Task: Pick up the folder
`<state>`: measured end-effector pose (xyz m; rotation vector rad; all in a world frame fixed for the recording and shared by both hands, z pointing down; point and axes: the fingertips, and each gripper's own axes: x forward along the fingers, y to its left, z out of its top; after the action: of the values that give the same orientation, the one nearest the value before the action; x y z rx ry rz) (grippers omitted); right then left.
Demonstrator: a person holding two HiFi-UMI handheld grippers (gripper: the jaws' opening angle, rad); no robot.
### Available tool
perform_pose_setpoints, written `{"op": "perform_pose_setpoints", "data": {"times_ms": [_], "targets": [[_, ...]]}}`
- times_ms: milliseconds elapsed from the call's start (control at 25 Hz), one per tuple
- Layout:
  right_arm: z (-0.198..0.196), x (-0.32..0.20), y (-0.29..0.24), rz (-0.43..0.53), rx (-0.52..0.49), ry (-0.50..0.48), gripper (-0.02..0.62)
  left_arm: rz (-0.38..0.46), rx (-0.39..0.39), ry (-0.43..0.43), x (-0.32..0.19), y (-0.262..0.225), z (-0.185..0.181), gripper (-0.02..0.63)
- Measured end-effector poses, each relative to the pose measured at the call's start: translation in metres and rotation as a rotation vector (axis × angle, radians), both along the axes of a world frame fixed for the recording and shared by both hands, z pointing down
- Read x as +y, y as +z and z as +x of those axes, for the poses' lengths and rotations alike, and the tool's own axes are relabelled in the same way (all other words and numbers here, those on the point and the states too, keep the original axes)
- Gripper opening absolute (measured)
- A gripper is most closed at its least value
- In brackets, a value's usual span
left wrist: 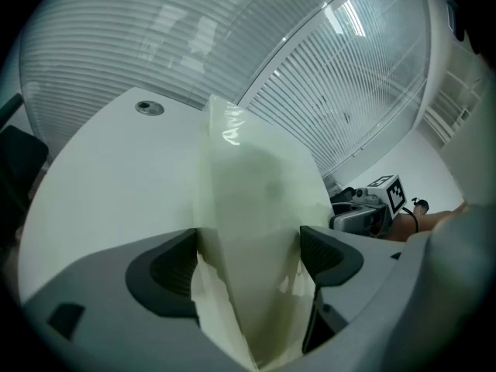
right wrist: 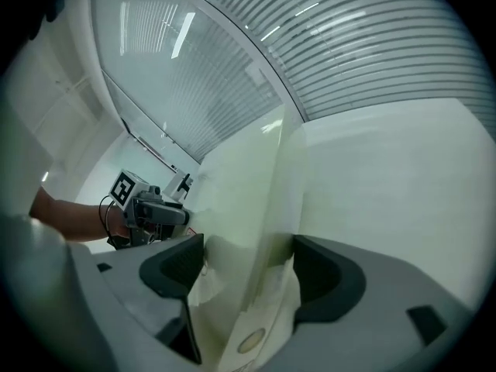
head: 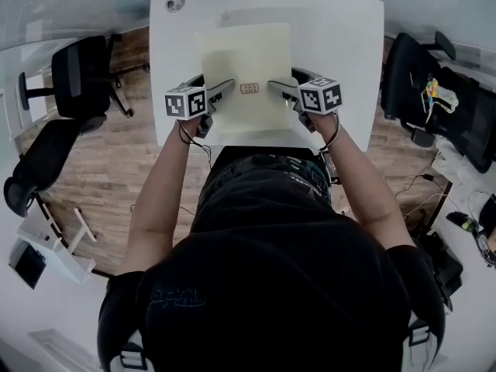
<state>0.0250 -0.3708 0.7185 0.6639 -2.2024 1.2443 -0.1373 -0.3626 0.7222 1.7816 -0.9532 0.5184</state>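
A pale yellow, half-clear folder (head: 246, 72) sits over the near part of the white table (head: 345, 45), with a small label (head: 249, 89) near its front edge. My left gripper (head: 223, 91) holds its near left side and my right gripper (head: 279, 88) its near right side. In the left gripper view the folder (left wrist: 260, 200) rises bent between the jaws of the left gripper (left wrist: 248, 258), which is shut on it. In the right gripper view the folder (right wrist: 244, 192) likewise fills the gap of the right gripper (right wrist: 248, 266), also shut on it.
A round cable grommet (head: 175, 3) lies at the table's far left corner. Black office chairs stand at the left (head: 77, 72) and at the right (head: 434, 80), on a wooden floor. Window blinds (left wrist: 232, 29) run behind the table. The person's body stands against the near table edge.
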Motion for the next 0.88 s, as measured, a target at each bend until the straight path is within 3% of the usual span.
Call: {"op": "perform_pose_setpoints", "data": {"times_ms": [320, 720, 880], "targets": [[-0.004, 0.013, -0.036, 0.111, 0.024, 0.001, 0.356, 0.108, -0.014, -0.021, 0.011, -0.039, -0.006, 0.417], [-0.013, 0.015, -0.108, 0.292, 0.034, 0.075, 0.356, 0.32, -0.051, 0.008, 0.005, -0.119, -0.013, 0.417], [-0.017, 0.019, -0.131, 0.34, 0.046, 0.08, 0.356, 0.355, -0.043, -0.005, 0.011, -0.139, -0.017, 0.417]]}}
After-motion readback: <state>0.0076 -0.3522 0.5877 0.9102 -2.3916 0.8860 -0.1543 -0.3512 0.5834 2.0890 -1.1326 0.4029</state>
